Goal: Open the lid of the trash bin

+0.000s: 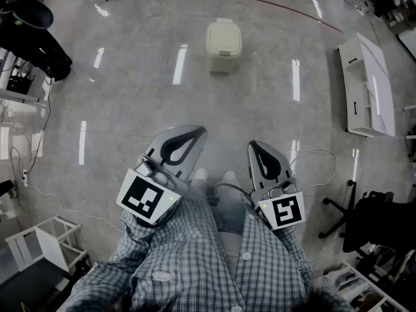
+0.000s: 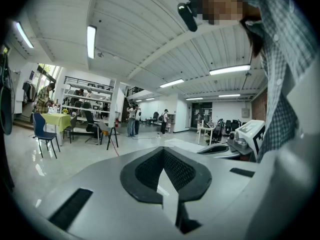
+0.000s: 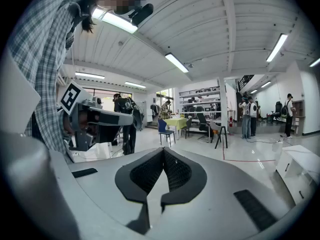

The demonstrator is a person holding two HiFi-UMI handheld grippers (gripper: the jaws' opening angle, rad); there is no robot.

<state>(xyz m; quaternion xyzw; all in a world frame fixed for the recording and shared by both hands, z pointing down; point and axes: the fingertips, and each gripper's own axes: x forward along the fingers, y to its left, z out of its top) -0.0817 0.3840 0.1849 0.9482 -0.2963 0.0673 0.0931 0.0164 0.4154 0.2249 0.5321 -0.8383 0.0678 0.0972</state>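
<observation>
Fingers (image 1: pixel 166 151) together, trash bin (image 1: pixel 223 45) well ahead, seemingly closed

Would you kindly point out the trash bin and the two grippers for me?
trash bin (image 1: pixel 224 41), head view, on its closed lid.
left gripper (image 1: pixel 195 134), head view, between its fingertips.
right gripper (image 1: pixel 255 147), head view, between its fingertips.

White cabinet (image 1: pixel 367 86) (at right), red floor tape (image 1: pixel 292 13)
</observation>
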